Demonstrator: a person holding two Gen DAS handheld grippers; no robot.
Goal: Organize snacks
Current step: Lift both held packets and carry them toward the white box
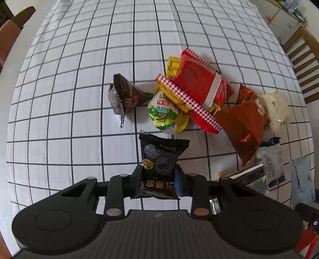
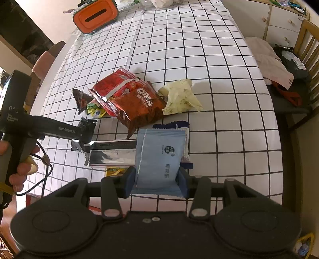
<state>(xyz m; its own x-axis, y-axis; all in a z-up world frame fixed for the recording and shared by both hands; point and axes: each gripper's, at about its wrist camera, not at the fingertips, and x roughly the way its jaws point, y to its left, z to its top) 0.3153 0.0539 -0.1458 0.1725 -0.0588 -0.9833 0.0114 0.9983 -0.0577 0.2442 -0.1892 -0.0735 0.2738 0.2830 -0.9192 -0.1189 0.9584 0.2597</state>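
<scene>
Left tongs (image 1: 158, 180) clamped on black foil snack packet w/ gold label (image 1: 159, 159), lower centre of frame, above grid-cloth worktop (image 1: 59, 99). Right tongs (image 2: 157, 179) clamped on pale-blue flat snack sachet (image 2: 159, 157), lower centre. Mixed snack pile (image 2: 129, 99) mid-frame on worktop.

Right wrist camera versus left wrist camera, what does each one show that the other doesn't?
Only the right wrist view shows the orange box at the far end of the table, the hand gripping the left tool's handle, and the Oreo lettering on the brown bag. Only the left wrist view shows the left tongs shut on the black packet from head on. Both show the checked tablecloth, the red packet, the pale crumpled wrapper and the light blue packet, which the right tongs hold.
</scene>
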